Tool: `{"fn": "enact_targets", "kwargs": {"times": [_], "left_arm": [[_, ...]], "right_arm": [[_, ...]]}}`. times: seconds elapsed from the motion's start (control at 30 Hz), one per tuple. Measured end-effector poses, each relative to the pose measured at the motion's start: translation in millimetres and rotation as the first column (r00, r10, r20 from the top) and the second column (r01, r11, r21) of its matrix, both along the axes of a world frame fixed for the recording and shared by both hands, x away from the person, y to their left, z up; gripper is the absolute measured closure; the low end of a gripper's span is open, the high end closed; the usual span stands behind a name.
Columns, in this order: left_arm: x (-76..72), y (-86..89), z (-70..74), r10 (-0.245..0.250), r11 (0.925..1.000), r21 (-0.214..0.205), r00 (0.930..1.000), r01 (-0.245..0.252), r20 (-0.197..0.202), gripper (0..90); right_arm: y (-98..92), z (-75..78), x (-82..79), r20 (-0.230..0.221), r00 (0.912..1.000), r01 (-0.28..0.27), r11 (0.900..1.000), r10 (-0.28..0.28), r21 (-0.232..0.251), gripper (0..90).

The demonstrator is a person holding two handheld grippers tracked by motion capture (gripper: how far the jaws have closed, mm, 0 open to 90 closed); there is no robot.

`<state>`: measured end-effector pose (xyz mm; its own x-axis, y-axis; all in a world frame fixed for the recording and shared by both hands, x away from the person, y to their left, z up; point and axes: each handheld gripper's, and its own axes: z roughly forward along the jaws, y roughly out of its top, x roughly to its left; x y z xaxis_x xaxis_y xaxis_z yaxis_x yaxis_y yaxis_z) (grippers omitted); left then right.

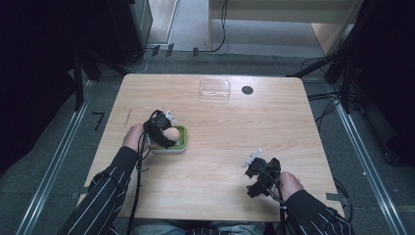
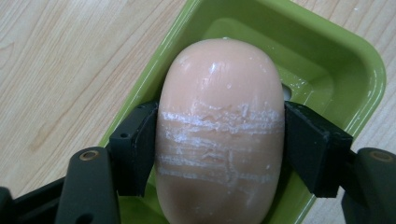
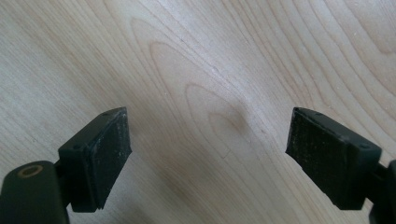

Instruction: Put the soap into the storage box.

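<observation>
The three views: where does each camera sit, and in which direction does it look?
High view: above the person's side, looking forward and down on the wooden table; forearms, left gripper, right gripper.
Left gripper view: on that gripper, looking down on the soap bar over the green dish; its jaws press the soap.
Right gripper view: on the right gripper, facing bare table; jaws apart.
Shared: high and left gripper views both show soap and dish.

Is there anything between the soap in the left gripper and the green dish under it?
Nothing visible. The left gripper is shut on the peach soap bar, its pads pressing both sides, and the soap sits right over the green soap dish, whose hollow looks bare. The clear lid lies far off near the table's far edge.
</observation>
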<state>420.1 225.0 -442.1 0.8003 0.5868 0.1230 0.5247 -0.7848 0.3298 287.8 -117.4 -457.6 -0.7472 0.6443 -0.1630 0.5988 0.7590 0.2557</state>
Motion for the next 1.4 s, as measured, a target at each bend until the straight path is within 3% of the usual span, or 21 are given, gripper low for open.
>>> {"fn": "enact_targets", "kwargs": {"times": [0.1,0.2,0.33,0.7,0.8,0.87,1.03,1.4], "left_arm": [[-0.4,1.6,2.2,0.0,0.9999,-0.014,0.9999,0.0,0.011,29.4],[-0.7,1.9,4.5,0.011,0.9999,-0.008,0.9996,-0.011,0.026,20.7],[-1.0,2.8,5.4,0.023,0.9997,0.004,0.9991,-0.023,0.036,18.4],[-7.5,4.0,15.7,0.052,0.9986,-0.011,0.9965,-0.051,0.065,8.7],[-9.6,4.3,18.5,0.065,0.9979,-0.006,0.996,-0.065,0.061,7.2],[-13.5,5.5,22.5,0.097,0.9949,-0.03,0.994,-0.096,0.05,5.4],[-21.1,11.1,29.4,0.139,0.9898,-0.041,0.9889,-0.137,0.053,4.3],[-33.7,18.2,30.6,0.172,0.9847,-0.034,0.9846,-0.171,0.03,4.1]], "right_arm": [[0.5,0.1,0.1,-0.002,1.0,0.002,1.0,-0.002,0.0,14.3],[0.6,0.2,0.0,-0.004,1.0,0.006,1.0,-0.006,-0.001,14.3],[0.3,0.1,0.2,-0.002,1.0,0.002,1.0,-0.002,-0.001,14.3],[-0.3,0.3,0.1,-0.002,1.0,0.0,1.0,0.0,0.002,14.3],[-0.2,0.3,0.1,-0.002,1.0,-0.001,1.0,0.001,0.002,14.3],[0.0,0.4,0.0,-0.002,1.0,-0.001,1.0,0.001,0.002,14.3],[0.2,0.3,0.1,-0.003,1.0,0.0,1.0,0.0,0.003,14.3],[1.2,0.6,-0.1,-0.004,1.0,0.006,1.0,-0.006,0.004,14.3]]}}
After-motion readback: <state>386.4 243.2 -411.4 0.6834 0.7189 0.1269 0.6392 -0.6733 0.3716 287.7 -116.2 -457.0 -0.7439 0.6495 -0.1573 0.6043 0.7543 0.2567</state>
